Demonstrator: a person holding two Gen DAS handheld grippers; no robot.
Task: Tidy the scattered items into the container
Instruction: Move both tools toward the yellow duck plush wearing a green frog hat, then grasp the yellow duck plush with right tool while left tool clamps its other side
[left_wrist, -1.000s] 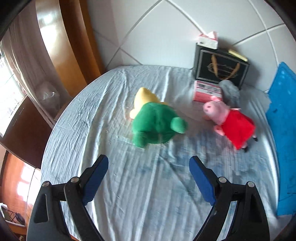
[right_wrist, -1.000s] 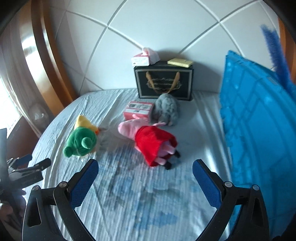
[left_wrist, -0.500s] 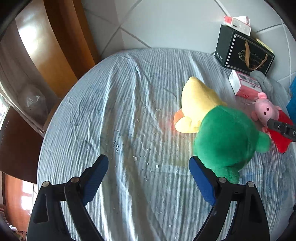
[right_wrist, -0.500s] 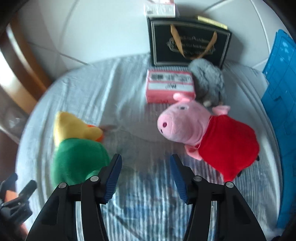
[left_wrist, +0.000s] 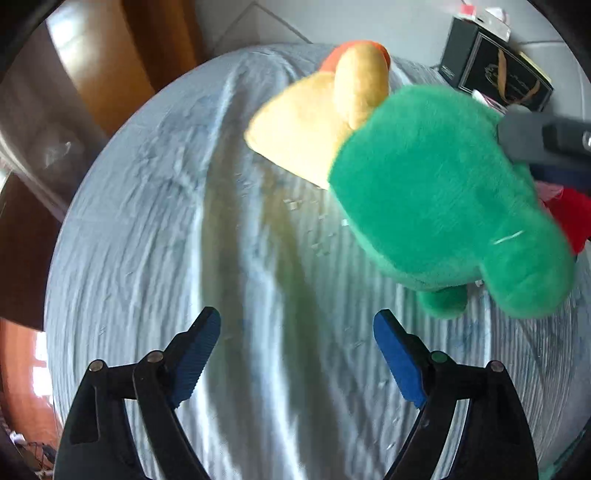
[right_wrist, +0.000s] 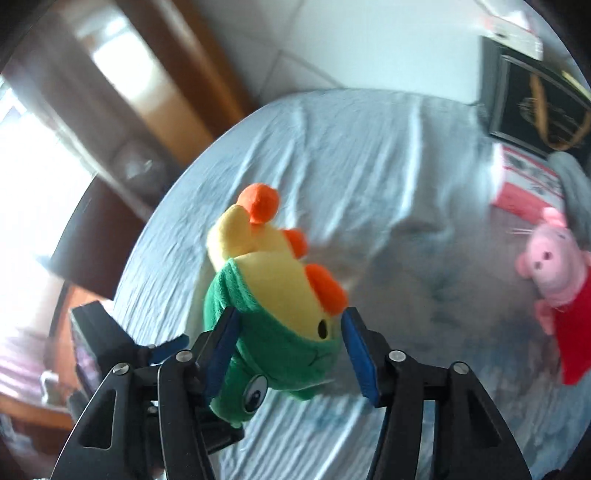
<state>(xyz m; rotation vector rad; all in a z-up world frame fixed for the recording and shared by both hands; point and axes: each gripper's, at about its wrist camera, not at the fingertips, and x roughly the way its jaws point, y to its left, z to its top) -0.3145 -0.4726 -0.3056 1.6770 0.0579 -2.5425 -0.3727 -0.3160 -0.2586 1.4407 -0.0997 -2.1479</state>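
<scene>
Green plush toy (right_wrist: 280, 325) between the right gripper (right_wrist: 290, 334) fingers, opening

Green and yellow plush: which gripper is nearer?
Right. The right gripper has the green and yellow plush between its opening jaws; the left gripper points at bare sheet beside it.
</scene>
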